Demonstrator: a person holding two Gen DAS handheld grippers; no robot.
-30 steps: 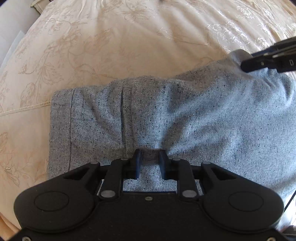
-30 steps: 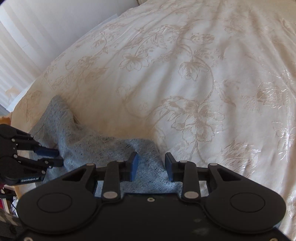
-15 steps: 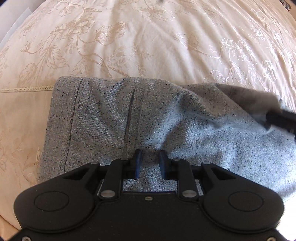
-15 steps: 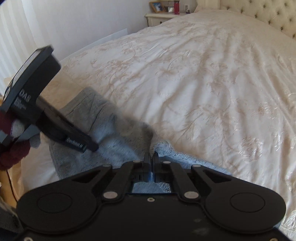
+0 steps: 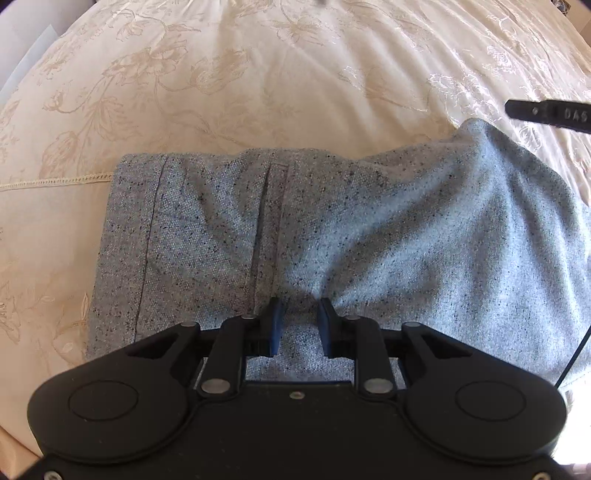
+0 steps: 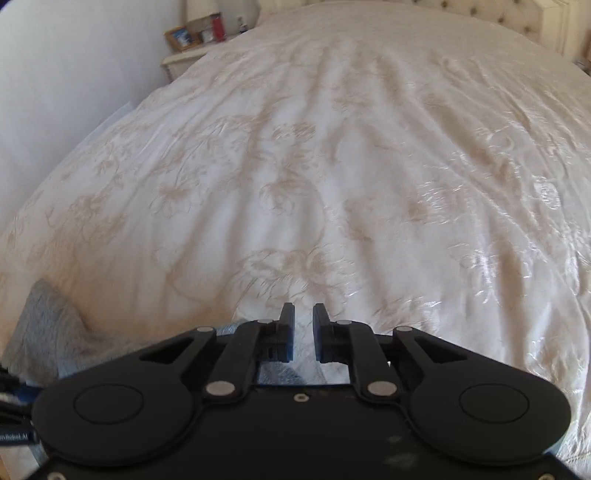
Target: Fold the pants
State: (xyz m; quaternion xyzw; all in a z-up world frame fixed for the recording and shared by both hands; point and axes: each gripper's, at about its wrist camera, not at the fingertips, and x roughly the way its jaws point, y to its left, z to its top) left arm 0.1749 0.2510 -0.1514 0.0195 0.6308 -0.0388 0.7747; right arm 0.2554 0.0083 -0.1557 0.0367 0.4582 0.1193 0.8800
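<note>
Grey speckled pants (image 5: 332,236) lie folded on a cream floral bedspread (image 5: 229,81), waistband at the left. My left gripper (image 5: 298,325) is part open, its fingers pressed into the near edge of the cloth, with fabric between the pads. In the right wrist view only a corner of the pants (image 6: 48,325) shows at the lower left. My right gripper (image 6: 303,336) is slightly open and holds nothing, above the bedspread (image 6: 332,166). Its black body (image 5: 550,112) shows at the right edge of the left wrist view, above the raised right end of the pants.
A nightstand (image 6: 184,55) with a photo frame and a red can stands by the wall at the far end of the bed. A tufted headboard (image 6: 491,14) is at the far right. The bed's left edge (image 5: 22,62) borders the floor.
My right gripper was shut on the pants half a second ago; it has opened, let go and lifted away to face up the bed. The left gripper stays in place.
</note>
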